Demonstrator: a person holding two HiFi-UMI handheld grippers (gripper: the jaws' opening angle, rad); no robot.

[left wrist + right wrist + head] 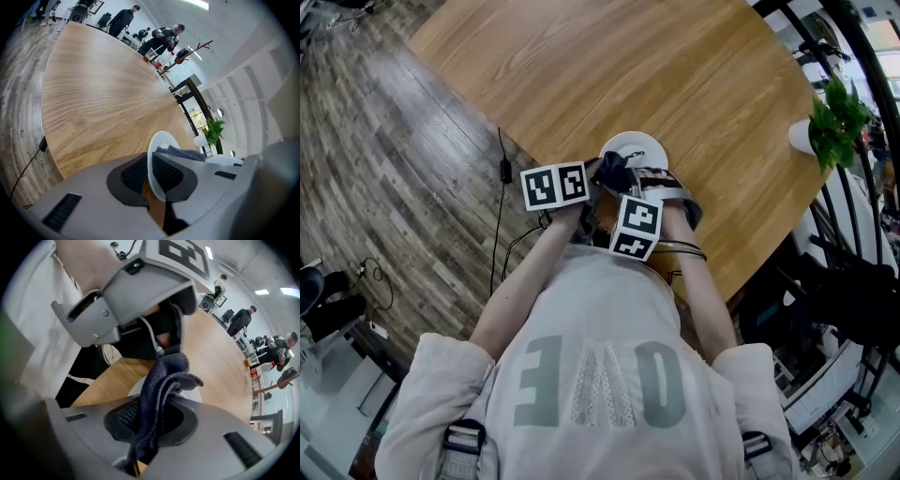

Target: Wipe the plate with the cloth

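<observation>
White rim in the left jaws: my left gripper [151, 180] has its jaws narrow, both pads clamped on the edge of the small round white plate [161, 143], which stands tilted up on edge out past the tips.
Cloth in the right jaws: my right gripper [150, 420] is closed on a bunched dark blue-grey terry cloth [164, 380]; its folds stick out beyond the jaw tips.
Cloth against plate: in the left gripper view the cloth sits right at the plate's far face; I cannot tell how hard it presses.
Plate's place: between the two grippers, over the near part of the table, just in front of my body.
Grippers together: close, their marker cubes almost side by side in the head view, and the left one fills the upper part of the right gripper view.
Near edge: the round light wooden table [675, 75] curves away just beside the plate, on my side.
Open room: a wide stretch of tabletop runs ahead and to the left of the plate.
Right side: a green plant in a white pot [836, 124] stands at the table's right edge, well apart.
Left side: grey-brown plank floor [394, 141] with a black cable [502, 169] hanging by the table edge.
Far end: people stand well beyond the table.
</observation>
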